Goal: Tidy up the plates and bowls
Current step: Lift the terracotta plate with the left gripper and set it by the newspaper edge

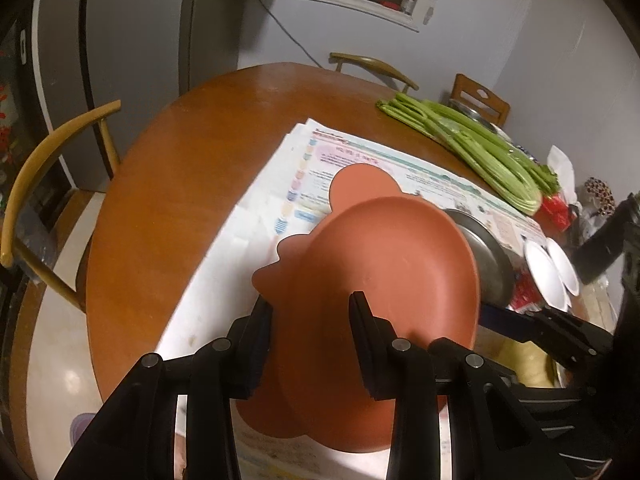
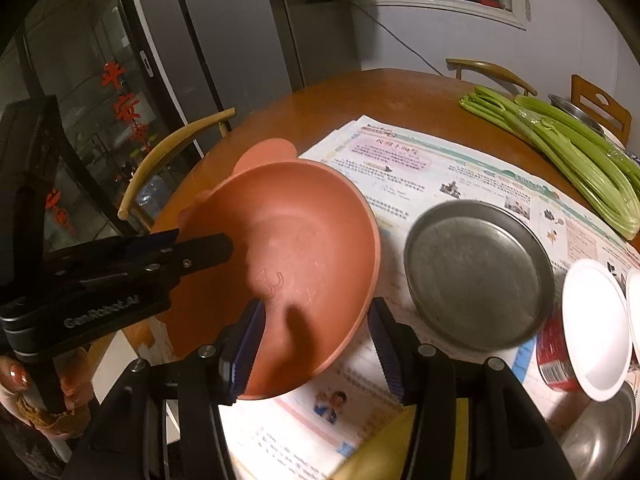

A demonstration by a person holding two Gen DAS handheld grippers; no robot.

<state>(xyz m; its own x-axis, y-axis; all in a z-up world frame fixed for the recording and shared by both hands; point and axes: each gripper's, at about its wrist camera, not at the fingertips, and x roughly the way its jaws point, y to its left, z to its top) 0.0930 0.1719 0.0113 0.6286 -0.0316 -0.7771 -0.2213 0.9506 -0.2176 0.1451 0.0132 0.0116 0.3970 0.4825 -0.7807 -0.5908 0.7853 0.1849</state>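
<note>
The terracotta bowl (image 2: 288,248) looks like matt plastic, smooth, with fine pale scratches across its inner face. At its 3 o'clock the metal plate (image 2: 478,272) is dull grey steel, brushed and faintly scuffed. Further toward 3 o'clock, the white dishes (image 2: 596,328) are glossy and smooth. Printed paper sheets (image 2: 404,168) lie matt over the worktop (image 1: 180,184), which is varnished wood with a soft sheen. The fingers (image 2: 244,344) carry ribbed blue rubbery pads on matt black plastic.
</note>
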